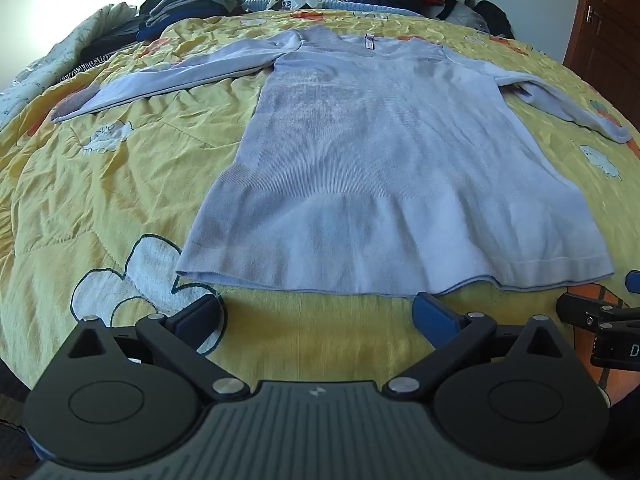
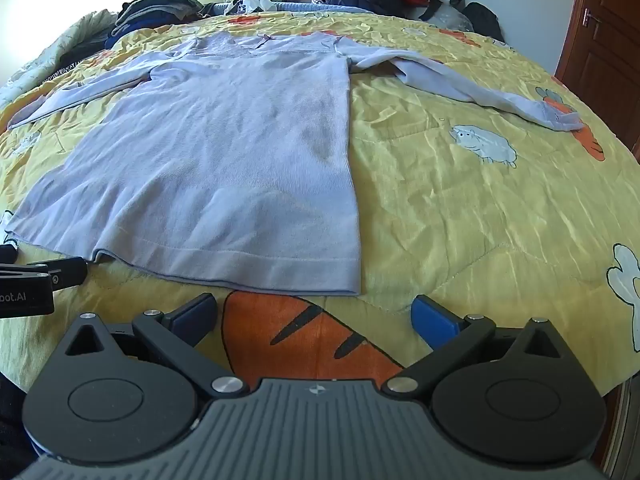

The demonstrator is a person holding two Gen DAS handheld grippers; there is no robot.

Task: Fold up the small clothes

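The lilac top (image 1: 384, 152) is looking soft and light; both the left gripper (image 1: 320, 316) and right gripper (image 2: 314, 314) are waiting wide open, empty, near its hem corners.

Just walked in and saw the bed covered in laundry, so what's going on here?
A person is about to fold a light blue long-sleeved top that lies flat on the yellow quilt, sleeves spread out. The left gripper and right gripper hang just short of its hem, jaws wide open, holding nothing. Folding has not started. Piles of other clothes sit at the far side of the bed.
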